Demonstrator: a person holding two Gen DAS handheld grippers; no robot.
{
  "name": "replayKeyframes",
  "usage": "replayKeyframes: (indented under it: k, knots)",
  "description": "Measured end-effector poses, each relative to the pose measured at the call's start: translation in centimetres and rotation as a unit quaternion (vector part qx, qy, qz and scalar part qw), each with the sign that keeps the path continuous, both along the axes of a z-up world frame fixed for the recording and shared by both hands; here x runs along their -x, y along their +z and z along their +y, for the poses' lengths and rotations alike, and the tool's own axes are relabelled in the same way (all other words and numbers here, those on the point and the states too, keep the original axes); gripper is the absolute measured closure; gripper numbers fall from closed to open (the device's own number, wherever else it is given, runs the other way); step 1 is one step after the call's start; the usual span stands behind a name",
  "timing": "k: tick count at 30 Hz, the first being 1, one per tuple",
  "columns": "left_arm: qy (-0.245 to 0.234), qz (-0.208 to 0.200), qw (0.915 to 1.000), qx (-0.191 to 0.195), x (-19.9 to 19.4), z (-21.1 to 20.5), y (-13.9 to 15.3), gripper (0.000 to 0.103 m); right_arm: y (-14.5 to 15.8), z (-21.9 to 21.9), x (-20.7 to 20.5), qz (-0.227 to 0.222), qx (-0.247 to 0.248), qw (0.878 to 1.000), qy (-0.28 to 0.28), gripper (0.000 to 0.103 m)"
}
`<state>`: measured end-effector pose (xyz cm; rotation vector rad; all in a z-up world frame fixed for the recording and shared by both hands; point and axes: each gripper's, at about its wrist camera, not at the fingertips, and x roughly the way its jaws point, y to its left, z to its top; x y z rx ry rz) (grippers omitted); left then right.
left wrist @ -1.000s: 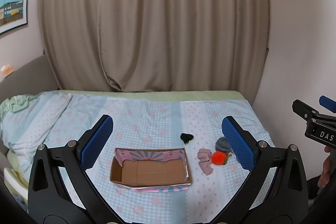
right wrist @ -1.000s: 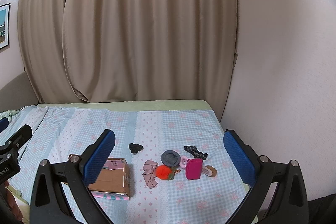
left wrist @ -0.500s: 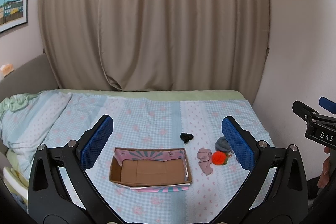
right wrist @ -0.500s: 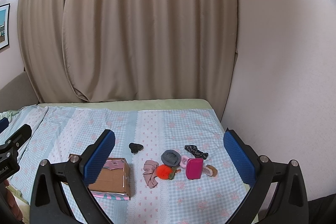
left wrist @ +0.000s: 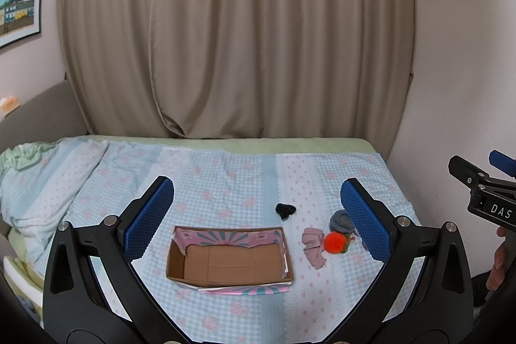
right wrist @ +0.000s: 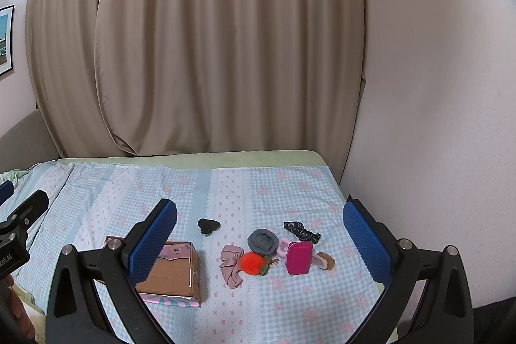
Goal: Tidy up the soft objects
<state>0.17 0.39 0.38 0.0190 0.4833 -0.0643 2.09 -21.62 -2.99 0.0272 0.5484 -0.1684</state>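
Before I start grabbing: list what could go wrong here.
1. The orange pom-pom touches the pink cloth and grey roll; a pinch may drag neighbours along.
2. The cardboard box sits loose on soft bedding, so it could tip or slide.
3. Both hand-held grippers, left and right, hang open and close together; they may collide.

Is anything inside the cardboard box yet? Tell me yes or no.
No; the left wrist view shows the cardboard box with only its bare brown floor.

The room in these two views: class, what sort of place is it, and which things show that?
Most likely a bedroom: a bed with a checked blue quilt, drawn beige curtains and a framed picture on the wall.
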Motion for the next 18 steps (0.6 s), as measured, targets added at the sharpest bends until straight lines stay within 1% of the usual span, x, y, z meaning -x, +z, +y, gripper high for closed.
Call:
replayKeyframes:
  k: [11, 18]
  knots:
    - [-0.005, 0.02, 0.9998, 0.002, -2.3, 0.1, -0.8, 0.001, 0.1, 0.5, -0.9, 0.013, -0.007, 1.0, -0.009, 0.0]
    - [-0.018, 0.044, 0.9989, 0.0, -5.5, 0.5, -1.7, 0.001, -0.4, 0.9, -2.7, 0.029, -0.014, 0.999, -0.026, 0.0]
